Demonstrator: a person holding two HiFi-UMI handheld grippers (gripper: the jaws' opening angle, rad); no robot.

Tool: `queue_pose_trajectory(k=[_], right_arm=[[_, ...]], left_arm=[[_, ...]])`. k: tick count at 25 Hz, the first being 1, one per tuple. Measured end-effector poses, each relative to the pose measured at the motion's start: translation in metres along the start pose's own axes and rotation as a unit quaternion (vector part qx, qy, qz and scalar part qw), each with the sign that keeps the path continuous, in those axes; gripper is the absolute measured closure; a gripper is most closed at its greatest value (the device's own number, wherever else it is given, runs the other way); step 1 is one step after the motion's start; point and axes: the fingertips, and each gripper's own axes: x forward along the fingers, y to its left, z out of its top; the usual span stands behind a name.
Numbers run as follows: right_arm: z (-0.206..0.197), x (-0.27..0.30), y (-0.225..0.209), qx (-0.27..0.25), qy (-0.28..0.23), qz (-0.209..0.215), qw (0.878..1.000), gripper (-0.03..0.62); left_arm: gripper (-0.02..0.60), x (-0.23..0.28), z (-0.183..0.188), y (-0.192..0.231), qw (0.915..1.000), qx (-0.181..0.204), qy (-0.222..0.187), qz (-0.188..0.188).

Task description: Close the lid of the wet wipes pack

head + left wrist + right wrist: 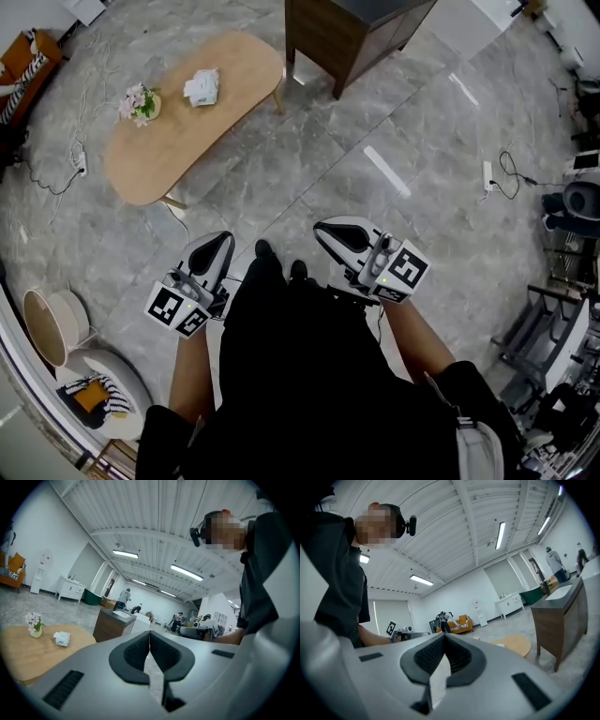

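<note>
Head view: the wet wipes pack [202, 86] is seen lying on the oval wooden surface [178, 141], near a small vase of flowers [140, 103] and well apart from both tools. The left tool [221, 242] and the right tool [330, 231] are held close to the body, over the floor. Whether the lid stands up cannot be told at this range, so a wrong approach could be chosen.

Left gripper view: the left tool is clenched on nothing, with the pack seen far off. A light pack pressed by one tool alone would likely be slid along the wood, perhaps into the vase.

Right gripper view: the right tool is likewise clenched and empty. The pack is too small to be made out. If the pack is not steadied, the lid may be left unlatched.
</note>
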Motion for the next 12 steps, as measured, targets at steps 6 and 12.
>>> queue_pose_trajectory(k=[6, 12], right_arm=[[0.017, 0.044, -0.053, -0.005, 0.010, -0.006, 1.000, 0.585], [0.056, 0.097, -0.112, -0.033, 0.045, -0.031, 0.998, 0.585]], left_arm=[[0.566, 0.040, 0.014, 0.069, 0.9995, -0.018, -0.024, 0.003], [0.566, 0.098, 0.070, 0.121, 0.9980, 0.005, -0.055, -0.030]])
